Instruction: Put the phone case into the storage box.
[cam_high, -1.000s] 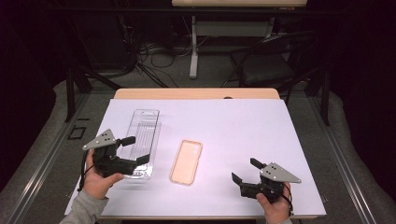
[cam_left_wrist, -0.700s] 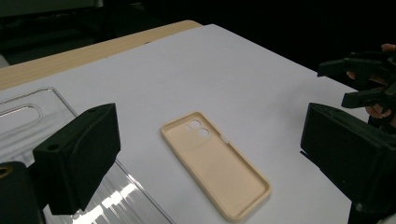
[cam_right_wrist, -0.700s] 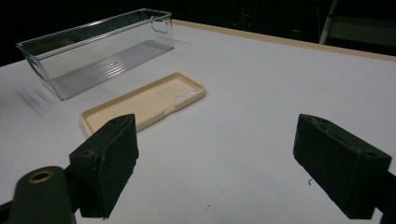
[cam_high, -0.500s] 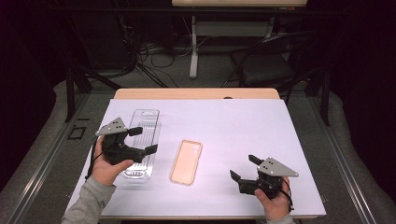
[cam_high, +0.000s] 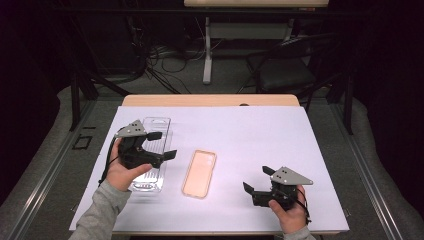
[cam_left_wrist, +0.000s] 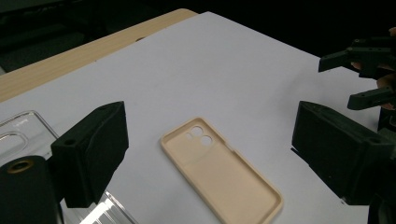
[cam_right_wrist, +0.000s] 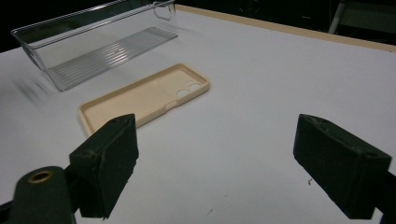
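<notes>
You are holding both tongs wide apart and empty: left gripper (cam_high: 162, 145), jaws just narrowing, over the ribbed clear tray (cam_high: 156, 131); right gripper (cam_high: 256, 181) facing the matte beige phone case (cam_high: 199, 173).

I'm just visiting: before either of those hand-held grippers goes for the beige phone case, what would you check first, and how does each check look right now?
1. Phone case free to pick up: ok. It lies flat on the white sheet, hollow side up, nothing on it.
2. Left gripper ready: ok. Its jaws stand apart with nothing between them, though they have just been closing a little; it hovers over the clear tray.
3. Right gripper ready: ok. Jaws open, empty, aimed toward the case.
4. Clear tray out of the way: ok. It sits beside the case, apart from it.
5. Tray empty: ok, by the right gripper view.
6. Case's grip on the sheet: cannot tell.
</notes>
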